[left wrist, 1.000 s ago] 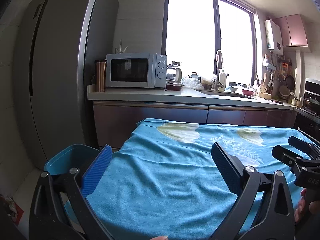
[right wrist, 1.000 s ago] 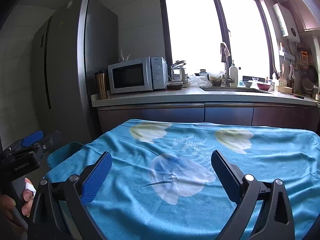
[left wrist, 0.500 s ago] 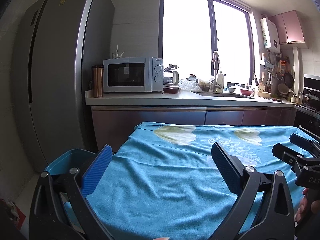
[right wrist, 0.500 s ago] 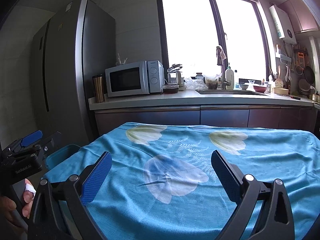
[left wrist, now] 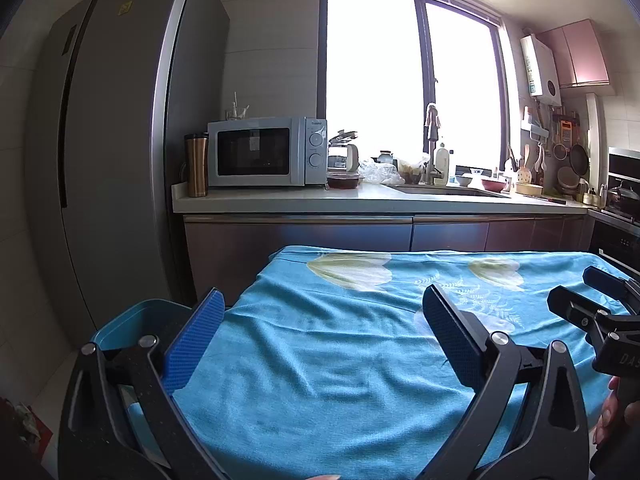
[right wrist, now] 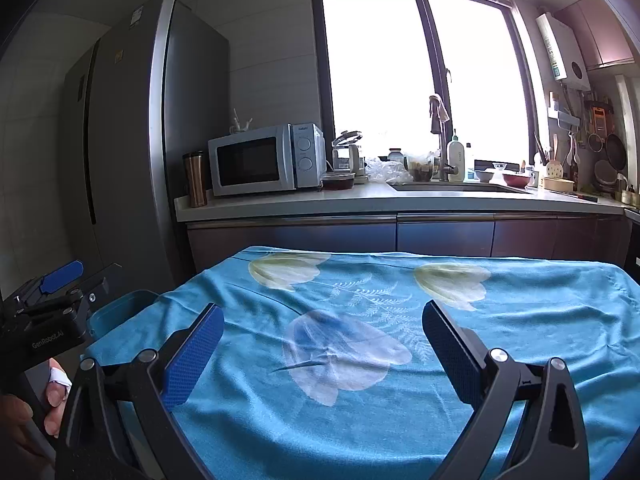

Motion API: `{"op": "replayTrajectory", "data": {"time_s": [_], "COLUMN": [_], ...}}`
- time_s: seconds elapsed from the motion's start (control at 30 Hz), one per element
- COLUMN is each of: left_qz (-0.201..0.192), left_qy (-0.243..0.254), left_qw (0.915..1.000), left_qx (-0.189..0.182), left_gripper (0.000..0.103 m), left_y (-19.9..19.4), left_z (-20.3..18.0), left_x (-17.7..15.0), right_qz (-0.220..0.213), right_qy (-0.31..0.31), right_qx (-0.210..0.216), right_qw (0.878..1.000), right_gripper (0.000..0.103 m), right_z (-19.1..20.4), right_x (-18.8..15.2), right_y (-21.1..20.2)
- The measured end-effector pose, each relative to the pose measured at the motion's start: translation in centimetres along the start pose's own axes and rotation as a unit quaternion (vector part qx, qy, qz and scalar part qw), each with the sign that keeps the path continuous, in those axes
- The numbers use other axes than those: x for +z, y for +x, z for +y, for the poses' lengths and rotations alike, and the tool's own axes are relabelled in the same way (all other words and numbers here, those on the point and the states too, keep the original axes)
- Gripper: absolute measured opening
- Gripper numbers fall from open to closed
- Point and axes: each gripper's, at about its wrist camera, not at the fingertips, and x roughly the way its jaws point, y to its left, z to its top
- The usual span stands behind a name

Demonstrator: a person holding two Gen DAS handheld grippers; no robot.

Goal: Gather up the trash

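Here the teal bin (left wrist: 132,320), the only trash-related thing in view, sits low beside the left edge of the table, whose blue tulip-print cloth (right wrist: 520,320) lies bare. Above the cloth, the left gripper (left wrist: 320,336) and right gripper (right wrist: 320,340) both gape wide, holding nothing. Behind stand a microwave (left wrist: 266,152) and tall refrigerator (left wrist: 120,140).

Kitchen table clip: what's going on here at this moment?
A person holds a tool in each hand above a table covered by a blue floral cloth. The left tool and right tool are both open and empty. No trash shows on the cloth. A blue bin stands at the table's left end.
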Motion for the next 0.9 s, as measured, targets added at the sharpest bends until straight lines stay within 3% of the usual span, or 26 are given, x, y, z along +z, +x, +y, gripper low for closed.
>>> {"op": "replayTrajectory", "data": {"time_s": [0.9], "left_qz": [0.002], "left_qy": [0.003], "left_qw": [1.0000], "left_qx": [0.003], "left_gripper": [0.098], "left_y": [0.21], "left_z": [-0.31], "left_x": [-0.42], "right_qz": [0.006], "right_qy": [0.005], "right_qx": [-0.008], "right_qw": [1.000], "right_gripper": [0.096], "right_z": [-0.39], "right_x": [-0.23], "right_y": [0.44]}}
